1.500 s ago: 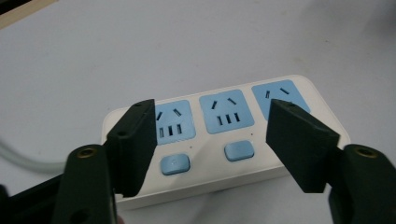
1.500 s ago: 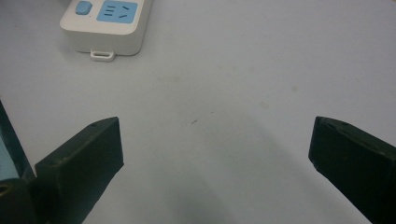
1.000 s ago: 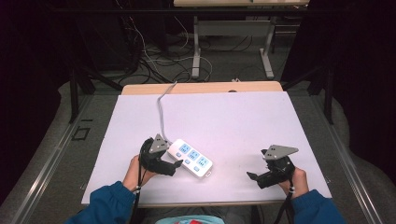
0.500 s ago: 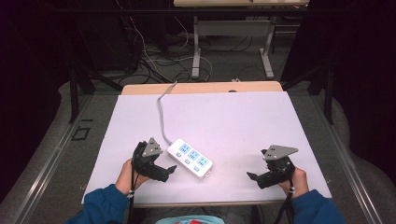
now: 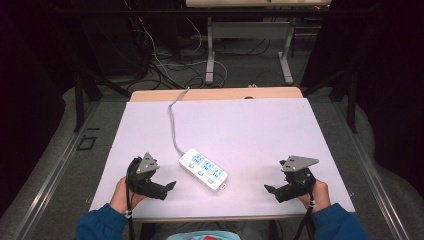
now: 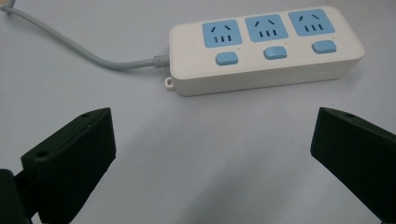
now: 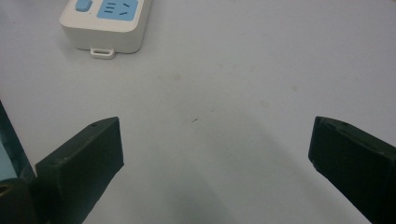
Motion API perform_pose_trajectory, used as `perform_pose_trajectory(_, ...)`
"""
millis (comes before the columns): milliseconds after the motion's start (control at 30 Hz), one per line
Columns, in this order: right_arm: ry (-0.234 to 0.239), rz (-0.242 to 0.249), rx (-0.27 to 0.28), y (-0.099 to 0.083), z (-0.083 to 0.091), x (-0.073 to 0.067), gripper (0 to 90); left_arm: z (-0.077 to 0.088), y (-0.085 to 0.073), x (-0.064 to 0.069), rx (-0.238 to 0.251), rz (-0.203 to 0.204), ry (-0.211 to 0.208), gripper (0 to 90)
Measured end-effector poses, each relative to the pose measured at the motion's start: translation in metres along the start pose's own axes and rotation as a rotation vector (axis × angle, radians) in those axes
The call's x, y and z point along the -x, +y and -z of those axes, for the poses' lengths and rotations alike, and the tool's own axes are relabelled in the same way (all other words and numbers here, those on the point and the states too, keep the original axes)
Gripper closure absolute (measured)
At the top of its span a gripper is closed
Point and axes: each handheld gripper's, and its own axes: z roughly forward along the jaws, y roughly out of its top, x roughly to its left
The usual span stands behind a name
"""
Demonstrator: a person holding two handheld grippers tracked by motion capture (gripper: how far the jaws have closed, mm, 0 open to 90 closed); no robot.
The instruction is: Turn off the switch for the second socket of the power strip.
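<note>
The bench [image 5: 300, 130] carries a single object, a white power strip [image 5: 203, 169] with three blue sockets, lying slantwise near the middle of the front edge, its far end toward the back-left and its near end toward the front-right. Its grey cord [image 5: 173, 120] runs from that far end up to the back edge and drops over it, and here lies the main hazard: a pull or lift on the strip could draw the cord taut, so that the strip twists or jerks out of a hold.

The left tool [image 5: 170, 186] sits by the front-left corner, jaws spread wide and empty, just beside the strip but apart from it. In the left gripper view the strip [image 6: 266, 49] lies broadside ahead of the jaws, so a closing along its length would not span it, and the smooth casing could skid on the bare surface.

The right tool [image 5: 270, 190] rests near the front-right corner, also wide open and holding nothing, well apart from the strip; a push from the left could slide the strip toward the front edge
</note>
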Motion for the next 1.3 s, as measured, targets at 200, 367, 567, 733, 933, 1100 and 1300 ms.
perform_pose_trajectory(200,-0.005,0.009,0.006,0.0,0.0,0.001,2.6,0.005,-0.008,-0.002,-0.008,0.011,0.02,0.2)
perform_pose_trajectory(367,0.0,-0.001,0.001,0.0,0.0,0.0,2.6,0.008,-0.014,-0.004,-0.011,0.018,0.036,0.1)
perform_pose_trajectory(567,0.001,0.006,-0.006,0.0,0.001,0.0,2.6,0.014,-0.02,-0.007,0.003,0.027,0.053,0.1)
perform_pose_trajectory(733,-0.004,-0.004,-0.002,0.0,0.0,-0.001,2.6,0.018,-0.025,-0.007,0.004,0.026,0.053,0.2)
perform_pose_trajectory(933,-0.003,0.0,-0.002,0.0,0.0,-0.001,2.6,0.023,-0.031,-0.008,0.014,0.031,0.062,0.2)
perform_pose_trajectory(1100,-0.003,0.0,-0.001,0.0,0.0,-0.001,2.6,0.026,-0.035,-0.009,0.023,0.038,0.064,0.2)
perform_pose_trajectory(1300,-0.005,0.002,0.0,0.0,0.0,-0.002,2.6,0.031,-0.041,-0.011,0.034,0.053,0.072,0.2)
